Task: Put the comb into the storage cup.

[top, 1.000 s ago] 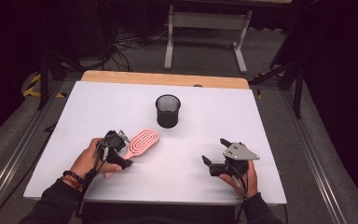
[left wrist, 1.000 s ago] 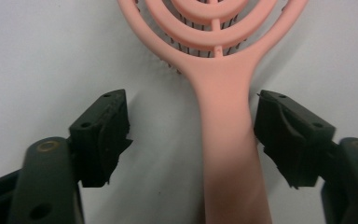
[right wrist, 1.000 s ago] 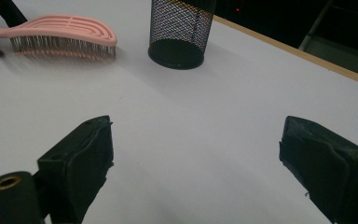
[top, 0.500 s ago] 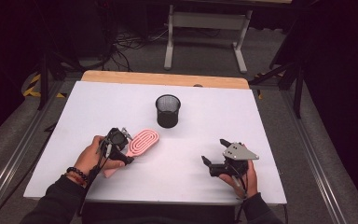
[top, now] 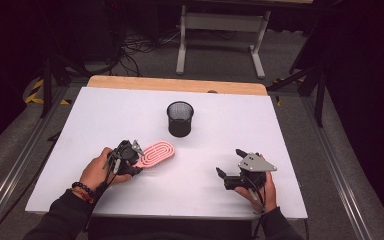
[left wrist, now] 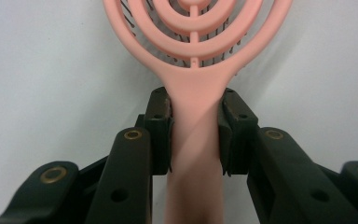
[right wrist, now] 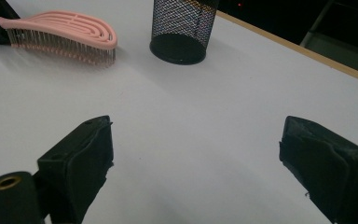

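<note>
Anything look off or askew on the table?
Nothing stands out. The pink hairbrush lies bristles down, its handle clamped in the left gripper, whose fingers have just been closing. The mesh cup stands upright. The right gripper is open.

Both grippers are chunky black plastic. The left gripper (top: pixel 130 159) has brass-ringed screw holes on its arms and square black pads (left wrist: pixel 161 126). The right gripper (top: pixel 232 175) wears a grey three-cornered plate at its 1 o'clock. Dark sleeves, and what looks like a beaded bracelet (top: pixel 82 190) on the left wrist.
</note>
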